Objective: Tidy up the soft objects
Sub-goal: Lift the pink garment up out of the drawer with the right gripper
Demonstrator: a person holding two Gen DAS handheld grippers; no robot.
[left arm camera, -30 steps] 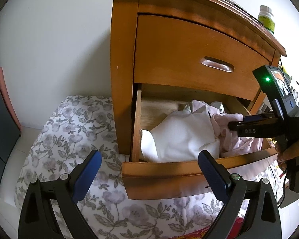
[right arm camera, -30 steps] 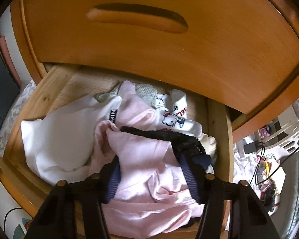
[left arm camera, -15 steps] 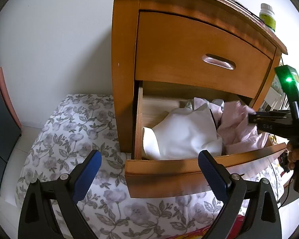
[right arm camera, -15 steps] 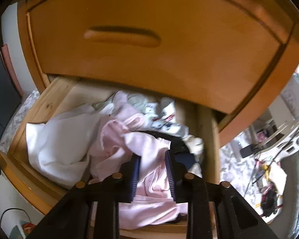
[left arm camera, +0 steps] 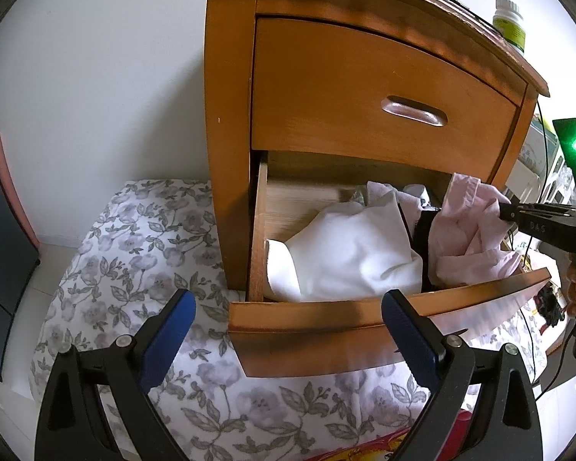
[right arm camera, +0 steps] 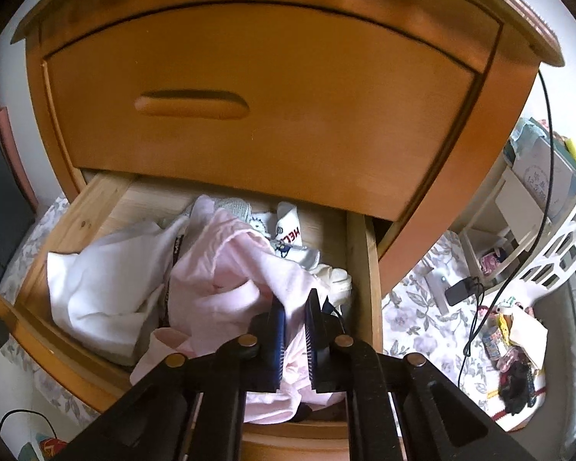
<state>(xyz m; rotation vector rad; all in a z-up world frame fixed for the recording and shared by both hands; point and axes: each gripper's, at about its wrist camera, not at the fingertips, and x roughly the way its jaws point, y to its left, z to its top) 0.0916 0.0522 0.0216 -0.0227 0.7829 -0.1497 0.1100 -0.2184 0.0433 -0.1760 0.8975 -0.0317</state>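
Left wrist view shows the wooden nightstand (left arm camera: 326, 88) filling the frame from twelve to three o'clock, its upper drawer shut and its lower drawer (left arm camera: 364, 326) pulled out with the clothes heaped loosely inside, so the sorting looks barely begun. A white garment (left arm camera: 345, 253) lies crumpled across the drawer's left and middle, unfolded and untouched. At about three o'clock the pink garment (left arm camera: 468, 230) rises partly out of the pile, one bunched fold pinched in the right gripper (right arm camera: 293, 330), whose blue pads have closed down almost fully on the cloth; most of the fabric trails in the drawer, so I judge the lift only started. Behind it, toward the back of the drawer, small printed socks (right arm camera: 292, 234) sit jumbled, not paired. The left gripper (left arm camera: 288, 330) hangs at six o'clock in front of the drawer with its jaws spread wide and nothing between them. Everything remains to fold or place.
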